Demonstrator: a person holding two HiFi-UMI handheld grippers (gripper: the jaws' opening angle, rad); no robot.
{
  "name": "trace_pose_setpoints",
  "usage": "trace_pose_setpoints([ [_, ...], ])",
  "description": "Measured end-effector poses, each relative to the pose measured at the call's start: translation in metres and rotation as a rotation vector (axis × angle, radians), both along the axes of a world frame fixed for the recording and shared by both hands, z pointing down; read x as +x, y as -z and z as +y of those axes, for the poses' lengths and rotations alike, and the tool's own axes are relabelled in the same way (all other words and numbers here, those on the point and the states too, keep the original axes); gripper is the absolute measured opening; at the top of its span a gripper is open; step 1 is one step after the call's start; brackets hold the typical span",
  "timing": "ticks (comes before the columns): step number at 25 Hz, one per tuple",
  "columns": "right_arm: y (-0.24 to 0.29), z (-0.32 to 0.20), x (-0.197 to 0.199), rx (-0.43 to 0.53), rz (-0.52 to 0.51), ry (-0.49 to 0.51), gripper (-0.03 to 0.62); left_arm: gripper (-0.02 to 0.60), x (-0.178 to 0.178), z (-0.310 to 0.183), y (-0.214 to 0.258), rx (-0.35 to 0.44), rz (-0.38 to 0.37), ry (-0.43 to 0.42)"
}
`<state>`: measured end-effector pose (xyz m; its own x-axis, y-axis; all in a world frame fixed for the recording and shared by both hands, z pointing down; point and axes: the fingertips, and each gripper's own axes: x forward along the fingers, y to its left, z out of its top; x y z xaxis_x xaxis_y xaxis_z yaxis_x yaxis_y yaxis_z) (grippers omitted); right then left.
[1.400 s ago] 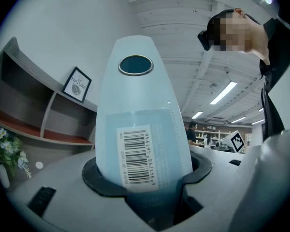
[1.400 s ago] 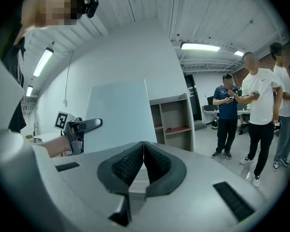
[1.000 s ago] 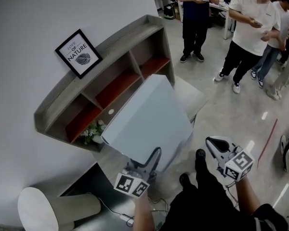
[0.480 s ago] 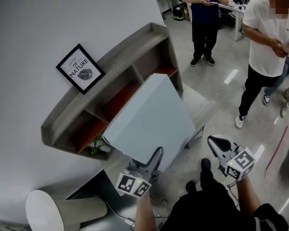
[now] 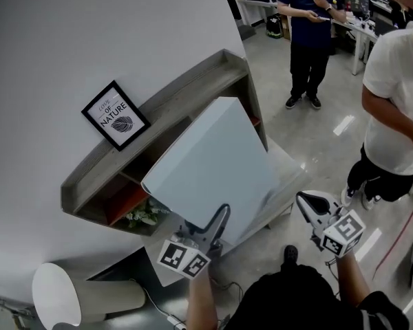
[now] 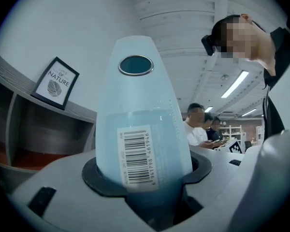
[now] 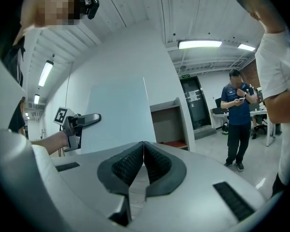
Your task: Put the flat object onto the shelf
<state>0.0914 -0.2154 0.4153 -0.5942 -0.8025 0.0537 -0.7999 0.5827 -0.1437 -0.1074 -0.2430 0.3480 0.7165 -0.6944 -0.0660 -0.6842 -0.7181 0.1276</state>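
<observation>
Presently, the flat object (image 5: 210,167) is a pale blue, smooth, matte panel, rectangular with rounded corners. It carries a white barcode sticker and a dark oval ring near its far end. You hold it by its lower edge in your left gripper (image 5: 217,220), jaws parted around it and pressed on both faces. It is raised and tilted in front of the shelf (image 5: 166,98), covering the middle compartments; contact with the shelf cannot be confirmed. The shelf is grey and wood-grained, with red-orange compartment floors. A black-framed print (image 5: 115,115) stands on its top, and a leafy plant (image 5: 143,215) sits in a lower bay. Your right gripper (image 5: 306,203) hangs well apart from the panel, its ribbed black pads closed together on nothing.
</observation>
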Motion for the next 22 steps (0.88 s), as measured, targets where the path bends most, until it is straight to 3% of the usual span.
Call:
trace_pose_setpoints([
  [7, 0.002, -0.032, 0.031, 0.019, -0.008, 0.055, 0.014, 0.301, 0.027, -0.031, 0.027, 0.034, 0.002, 0.049],
  [12, 0.001, -0.043, 0.045, 0.021, -0.015, 0.081, 0.014, 0.301, 0.037, -0.04, 0.042, 0.046, 0.045, 0.083],
  [22, 0.01, -0.045, 0.043, 0.035, -0.042, 0.107, 0.014, 0.301, 0.031, -0.066, 0.088, 0.116, -0.028, 0.112],
])
